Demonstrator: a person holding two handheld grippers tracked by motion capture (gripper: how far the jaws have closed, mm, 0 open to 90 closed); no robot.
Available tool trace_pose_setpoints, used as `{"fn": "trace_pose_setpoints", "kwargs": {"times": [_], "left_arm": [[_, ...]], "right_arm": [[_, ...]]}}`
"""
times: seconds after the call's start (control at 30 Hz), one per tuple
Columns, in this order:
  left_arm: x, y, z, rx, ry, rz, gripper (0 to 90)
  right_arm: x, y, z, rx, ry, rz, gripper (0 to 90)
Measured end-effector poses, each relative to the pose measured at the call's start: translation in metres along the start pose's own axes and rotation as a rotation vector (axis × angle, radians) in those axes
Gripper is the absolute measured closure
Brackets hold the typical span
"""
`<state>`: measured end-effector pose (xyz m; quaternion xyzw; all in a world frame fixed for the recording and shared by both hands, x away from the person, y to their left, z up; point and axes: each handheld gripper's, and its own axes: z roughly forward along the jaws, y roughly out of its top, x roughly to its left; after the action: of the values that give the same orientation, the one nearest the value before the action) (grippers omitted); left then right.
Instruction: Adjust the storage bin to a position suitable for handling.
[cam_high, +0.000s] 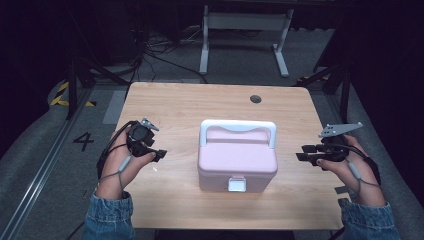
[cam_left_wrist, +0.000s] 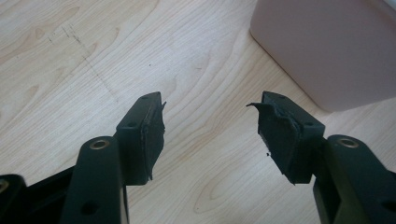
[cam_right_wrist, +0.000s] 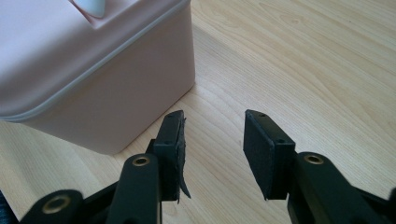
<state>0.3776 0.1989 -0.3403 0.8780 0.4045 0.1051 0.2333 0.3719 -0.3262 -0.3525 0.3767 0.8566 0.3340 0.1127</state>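
Both claws are open and hold nothing. From the high view, my left gripper (cam_high: 159, 154) sits to the left of the pink box (cam_high: 237, 159), and my right gripper (cam_high: 302, 152) sits to its right, so the box lies between them in the middle of the wooden table (cam_high: 170, 100). I think the left one is a bit nearer. The box runs long from side to side. It has a white handle (cam_high: 238, 128) on top, lying flat toward the far side, and a white latch (cam_high: 237, 184) on the front facing me. Its lid looks shut.

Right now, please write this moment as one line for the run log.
left gripper: open, empty, left of box | right gripper: open, empty, right of box | pink box: closed, table centre, untouched
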Motion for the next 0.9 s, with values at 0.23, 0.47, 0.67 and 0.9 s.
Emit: {"fn": "trace_pose_setpoints", "kwargs": {"times": [0.23, 0.47, 0.67, 0.9], "left_arm": [[-0.002, 0.001, -0.002, -0.029, -0.003, 0.005, 36.8], [-0.004, 0.004, -0.007, -0.118, -0.061, 0.016, 35.7], [-0.011, 0.013, -0.01, -0.198, -0.131, 0.061, 35.7], [-0.017, 0.025, -0.01, -0.275, -0.183, 0.08, 35.5]], "right_arm": [[-0.001, 0.0, 0.003, 0.002, 0.005, -0.001, 59.1], [0.0, -0.002, 0.002, 0.0, 0.007, 0.005, 58.5], [0.0, -0.006, -0.001, -0.001, 0.004, 0.013, 57.9], [0.001, -0.014, -0.005, 0.001, -0.01, 0.032, 57.2]]}}
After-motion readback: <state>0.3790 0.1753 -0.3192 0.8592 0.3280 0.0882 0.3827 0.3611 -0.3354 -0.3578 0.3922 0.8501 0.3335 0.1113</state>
